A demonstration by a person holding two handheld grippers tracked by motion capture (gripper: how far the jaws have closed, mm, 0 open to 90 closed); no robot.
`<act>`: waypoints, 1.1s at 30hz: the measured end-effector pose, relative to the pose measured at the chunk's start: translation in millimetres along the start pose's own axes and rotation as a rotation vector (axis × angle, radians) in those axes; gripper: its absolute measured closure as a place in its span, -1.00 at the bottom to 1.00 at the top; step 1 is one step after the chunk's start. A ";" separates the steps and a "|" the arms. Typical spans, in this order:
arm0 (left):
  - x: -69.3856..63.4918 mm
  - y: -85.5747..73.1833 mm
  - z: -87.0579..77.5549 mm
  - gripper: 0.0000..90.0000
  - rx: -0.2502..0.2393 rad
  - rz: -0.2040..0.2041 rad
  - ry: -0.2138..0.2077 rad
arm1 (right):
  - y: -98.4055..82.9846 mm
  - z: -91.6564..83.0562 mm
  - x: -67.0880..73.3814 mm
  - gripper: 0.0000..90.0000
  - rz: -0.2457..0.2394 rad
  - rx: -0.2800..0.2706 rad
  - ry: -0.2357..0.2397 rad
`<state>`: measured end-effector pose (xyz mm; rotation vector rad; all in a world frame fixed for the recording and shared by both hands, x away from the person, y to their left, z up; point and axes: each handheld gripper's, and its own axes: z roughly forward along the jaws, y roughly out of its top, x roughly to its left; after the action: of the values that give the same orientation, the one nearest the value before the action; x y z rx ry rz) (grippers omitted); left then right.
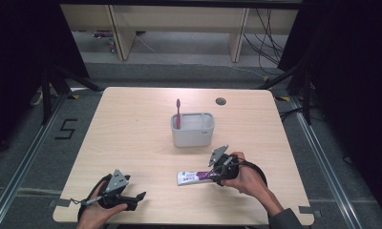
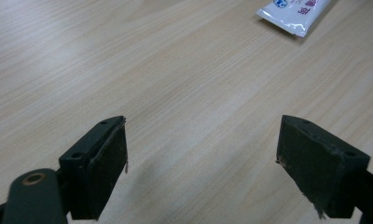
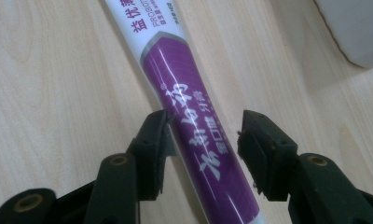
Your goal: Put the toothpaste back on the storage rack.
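A white and purple toothpaste tube (image 1: 194, 177) lies flat on the wooden table (image 1: 132, 124), near the front and right of centre. My right gripper (image 1: 217, 175) straddles its purple end. In the right gripper view the tube (image 3: 194, 107) runs between the jaws of the right gripper (image 3: 203, 140): the left pad touches its edge and the right pad stands a sliver off it. My left gripper (image 1: 136, 199) rests at the front left, wide open over bare wood (image 2: 201, 158). The tube's white end (image 2: 296, 14) lies far ahead of it.
A grey two-compartment holder (image 1: 192, 136) stands mid-table with a red toothbrush (image 1: 178, 113) upright in its left compartment; its corner (image 3: 357, 28) lies just beyond the right gripper. A cable hole (image 1: 220, 101) sits near the table's far edge.
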<state>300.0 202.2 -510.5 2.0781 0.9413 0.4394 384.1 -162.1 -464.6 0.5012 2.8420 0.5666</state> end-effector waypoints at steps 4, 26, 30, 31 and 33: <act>1.1 -0.5 0.2 -0.65 0.011 0.012 0.003 | 4.3 6.0 -1.5 0.20 -0.022 0.024 0.008; 0.5 0.6 -2.5 -0.65 -0.002 0.011 -0.008 | 19.4 21.1 -4.0 0.37 0.012 0.159 0.080; 0.4 0.7 -2.2 -0.65 0.002 0.014 -0.010 | 23.9 21.7 -3.3 0.40 0.003 0.184 0.081; -1.0 0.6 -1.6 -0.65 0.001 0.003 -0.009 | 24.6 21.8 -4.1 0.40 0.005 0.202 0.064; -0.5 0.4 -1.9 -0.65 0.014 0.020 -0.015 | 26.1 22.9 -7.6 0.40 -0.020 0.209 0.073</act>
<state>298.8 202.7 -509.0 2.1025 0.9177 0.4289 404.6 -134.5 -473.9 0.4949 2.9895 0.2908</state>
